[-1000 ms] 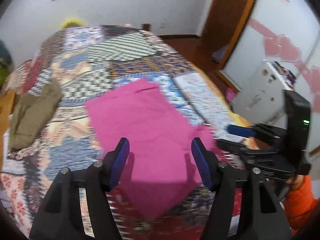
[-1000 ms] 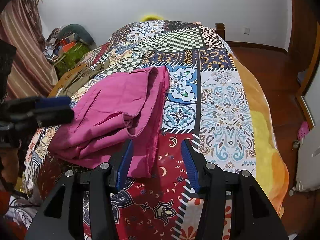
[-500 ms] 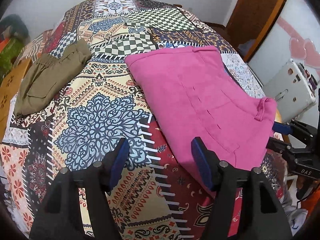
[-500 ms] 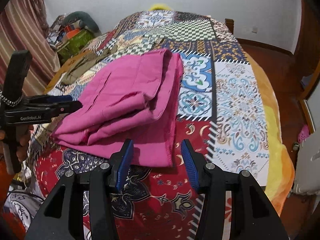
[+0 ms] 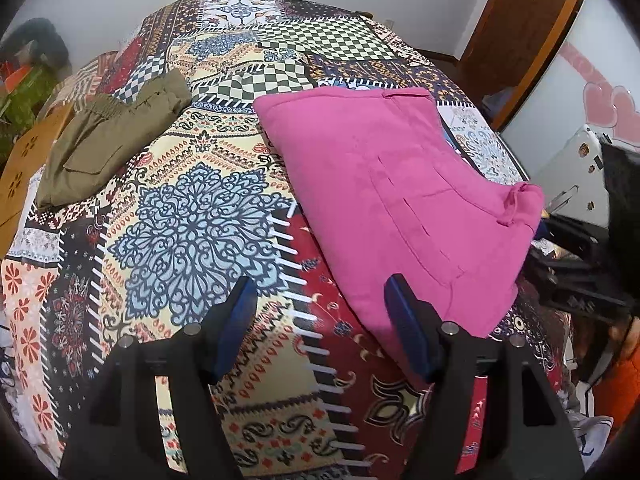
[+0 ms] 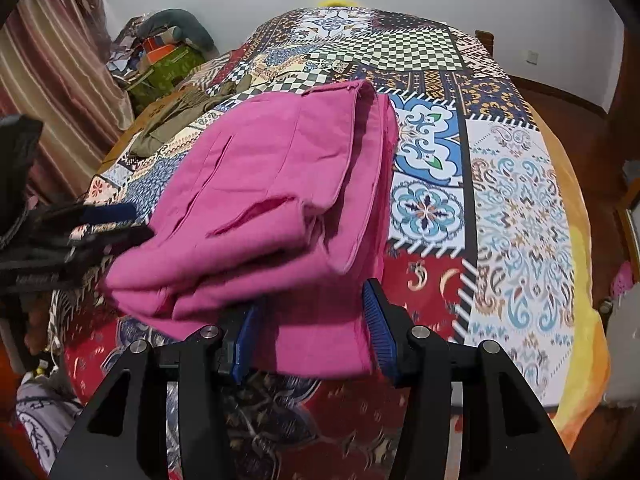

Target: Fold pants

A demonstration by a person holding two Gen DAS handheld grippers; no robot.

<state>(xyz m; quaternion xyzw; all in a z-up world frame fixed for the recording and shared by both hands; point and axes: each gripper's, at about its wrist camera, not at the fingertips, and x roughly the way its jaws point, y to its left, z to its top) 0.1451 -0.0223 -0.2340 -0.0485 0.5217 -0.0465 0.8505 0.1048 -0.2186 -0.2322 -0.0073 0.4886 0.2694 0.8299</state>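
Folded pink pants (image 5: pixel 400 184) lie on the patchwork quilt (image 5: pixel 192 220) of a bed. My left gripper (image 5: pixel 322 316) hovers open over bare quilt, with the pants' near left edge just beside its right finger. In the right wrist view the pink pants (image 6: pixel 272 200) show as a thick stack of layers. My right gripper (image 6: pixel 312 330) is open, and the stack's near edge lies between its blue pads without being pinched. Each gripper shows in the other's view: the right gripper (image 5: pixel 548 244) past the pants' far corner, the left gripper (image 6: pixel 120 224) at the stack's left side.
Olive pants (image 5: pixel 108 136) lie folded at the quilt's far left. A white cabinet (image 5: pixel 576 176) and a wooden door stand right of the bed. A clutter pile (image 6: pixel 168 60) and a striped curtain (image 6: pixel 52 92) are on the left. An orange sleeve (image 5: pixel 624 376) shows at the lower right.
My left gripper has swung left off the pink pants and now hangs over bare quilt. My right gripper has moved forward, so the pants' near edge now lies between its fingers.
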